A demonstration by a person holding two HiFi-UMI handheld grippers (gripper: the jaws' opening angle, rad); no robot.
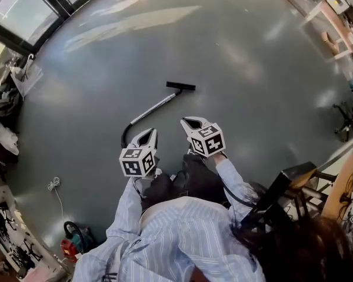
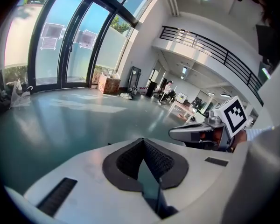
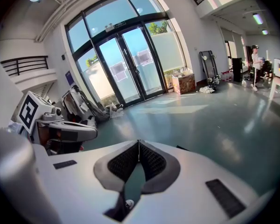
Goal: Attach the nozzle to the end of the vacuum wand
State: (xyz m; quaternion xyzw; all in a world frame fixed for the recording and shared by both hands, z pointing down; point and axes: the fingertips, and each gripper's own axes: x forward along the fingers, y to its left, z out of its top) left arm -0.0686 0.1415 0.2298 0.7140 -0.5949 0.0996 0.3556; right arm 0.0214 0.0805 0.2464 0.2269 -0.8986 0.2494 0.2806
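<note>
Left claw (image 1: 148,132), right claw (image 1: 190,121): shut, empty.

Nozzle (image 1: 180,86) at far end of wand (image 1: 155,106)

A slim silver metal vacuum wand (image 1: 153,108) lies flat on the smooth grey floor (image 1: 235,51), near the middle of the head view. It runs straight on a slant from its 8 o'clock end to its 2 o'clock end. At the 2 o'clock end sits a flat black bar-shaped nozzle (image 1: 181,86), set crosswise to the tube and meeting its tip. At the 8 o'clock end the tube joins a black curved part (image 1: 125,135) that bends toward 6 o'clock.
</note>
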